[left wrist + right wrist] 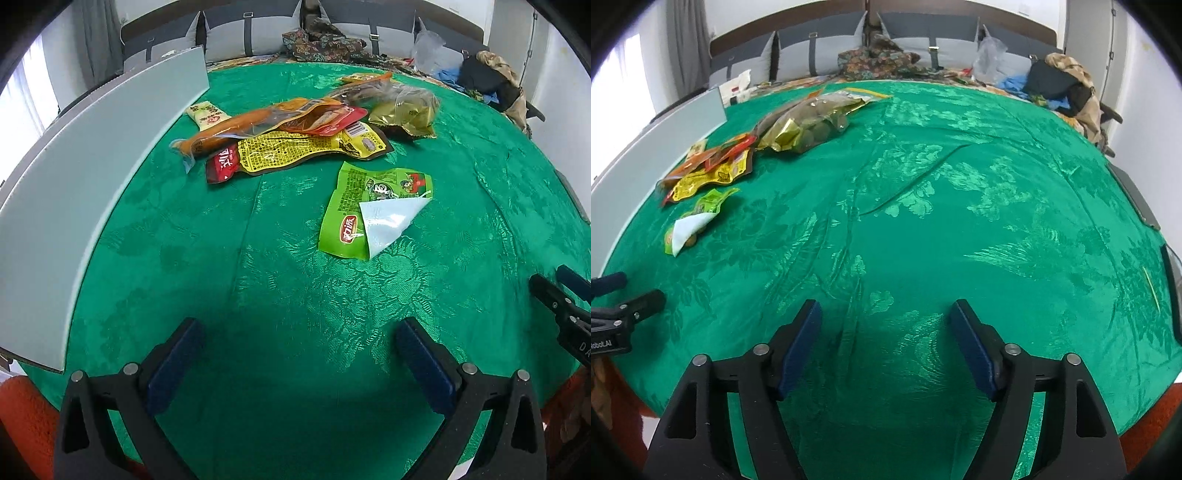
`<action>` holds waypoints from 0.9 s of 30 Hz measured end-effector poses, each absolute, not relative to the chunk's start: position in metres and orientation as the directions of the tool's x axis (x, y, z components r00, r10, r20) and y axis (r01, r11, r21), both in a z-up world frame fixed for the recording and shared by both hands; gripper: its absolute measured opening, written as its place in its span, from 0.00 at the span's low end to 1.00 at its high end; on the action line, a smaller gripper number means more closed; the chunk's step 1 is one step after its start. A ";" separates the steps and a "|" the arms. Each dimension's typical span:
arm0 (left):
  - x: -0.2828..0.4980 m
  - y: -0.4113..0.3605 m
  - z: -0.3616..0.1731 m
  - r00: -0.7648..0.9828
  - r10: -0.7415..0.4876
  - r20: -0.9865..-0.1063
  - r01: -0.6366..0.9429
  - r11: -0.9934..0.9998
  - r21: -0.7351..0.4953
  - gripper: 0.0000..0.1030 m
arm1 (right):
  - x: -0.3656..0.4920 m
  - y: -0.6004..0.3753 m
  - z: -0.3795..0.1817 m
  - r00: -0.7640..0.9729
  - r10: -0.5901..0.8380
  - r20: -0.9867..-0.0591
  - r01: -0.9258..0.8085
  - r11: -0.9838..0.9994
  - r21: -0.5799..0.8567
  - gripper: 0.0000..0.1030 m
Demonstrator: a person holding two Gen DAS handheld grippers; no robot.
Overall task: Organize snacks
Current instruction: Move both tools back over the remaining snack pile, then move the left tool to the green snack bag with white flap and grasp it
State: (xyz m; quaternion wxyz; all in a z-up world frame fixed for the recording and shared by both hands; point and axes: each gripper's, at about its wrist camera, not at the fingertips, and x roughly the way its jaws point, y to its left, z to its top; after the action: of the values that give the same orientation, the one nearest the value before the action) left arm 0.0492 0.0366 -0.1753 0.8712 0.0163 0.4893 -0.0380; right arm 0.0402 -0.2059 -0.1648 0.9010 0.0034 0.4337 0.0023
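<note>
Left gripper (pixel 299 354) and right gripper (pixel 886 343): jaws spread, nothing held, both over the green cloth (pixel 295 288). The snack pile (pixel 280 140) lies on the cloth beside the white box (pixel 74 206). The green packet (pixel 354 206) lies apart, just nearer the grippers than the pile.

wide-spread left tongs (pixel 295 354) over green tablecloth (pixel 258 277), green snack packet (pixel 354 206) beyond, snack pile (pixel 295 136) behind
</note>
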 end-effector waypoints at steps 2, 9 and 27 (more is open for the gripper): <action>0.048 0.036 -0.175 0.524 -0.049 -0.850 0.081 0.997 -0.008 1.00 | 0.039 -0.206 -0.164 0.626 0.008 -0.780 -0.003 1.000 0.008 0.75; 0.045 0.035 -0.176 0.533 -0.049 -0.845 0.083 0.997 -0.006 1.00 | 0.038 -0.206 -0.164 0.626 0.006 -0.780 -0.001 1.000 0.007 0.76; 0.044 0.036 -0.175 0.533 -0.056 -0.844 0.093 0.996 -0.008 1.00 | 0.036 -0.207 -0.163 0.625 0.006 -0.780 -0.002 1.000 0.006 0.77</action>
State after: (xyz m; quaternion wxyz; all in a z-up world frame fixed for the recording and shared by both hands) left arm 0.0443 0.0356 -0.1753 0.8754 0.0191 0.4811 -0.0426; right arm 0.0365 -0.2067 -0.1633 0.9015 0.0024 0.4329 0.0022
